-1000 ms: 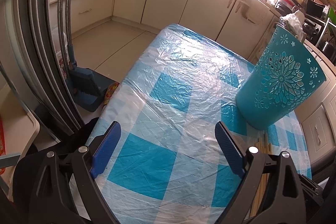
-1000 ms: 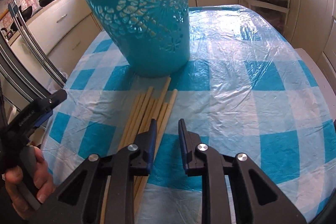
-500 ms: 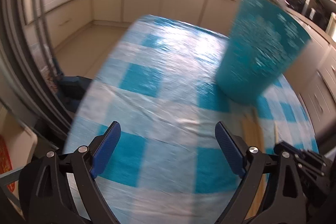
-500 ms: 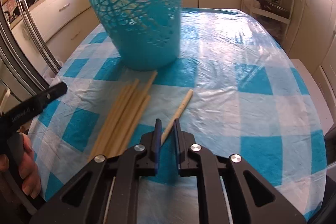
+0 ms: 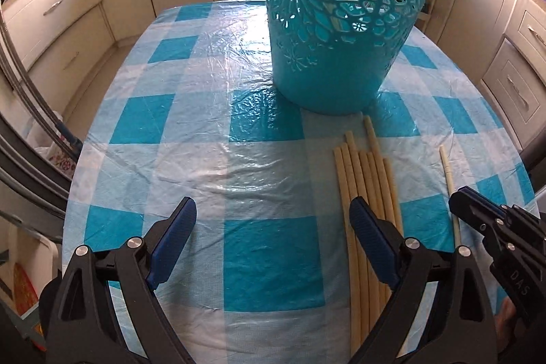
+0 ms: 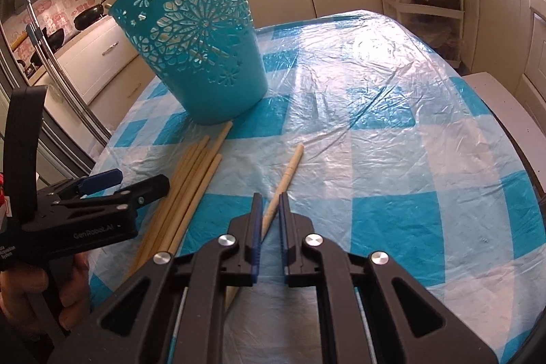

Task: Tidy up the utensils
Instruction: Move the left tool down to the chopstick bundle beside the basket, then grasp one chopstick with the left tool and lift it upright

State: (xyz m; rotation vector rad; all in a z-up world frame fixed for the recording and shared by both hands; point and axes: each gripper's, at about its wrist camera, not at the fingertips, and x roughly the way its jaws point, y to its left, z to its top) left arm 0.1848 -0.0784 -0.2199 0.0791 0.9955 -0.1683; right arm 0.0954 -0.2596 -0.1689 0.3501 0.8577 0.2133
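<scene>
The right gripper (image 6: pixel 270 210) has just closed its jaws on a single chopstick (image 6: pixel 286 174), which lies apart from the bundle of chopsticks (image 6: pixel 186 190) to its left. The left gripper (image 5: pixel 273 224) hangs open over the tablecloth (image 5: pixel 191 111), grasping nothing. This looks like the pick-up step; next, lift the stick clear and tip it into the blue basket (image 6: pixel 194 57) beyond.

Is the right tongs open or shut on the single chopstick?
Shut on it. The right tongs have just been closing, and the single chopstick runs between the narrow pads, apart from the chopstick bundle.
</scene>
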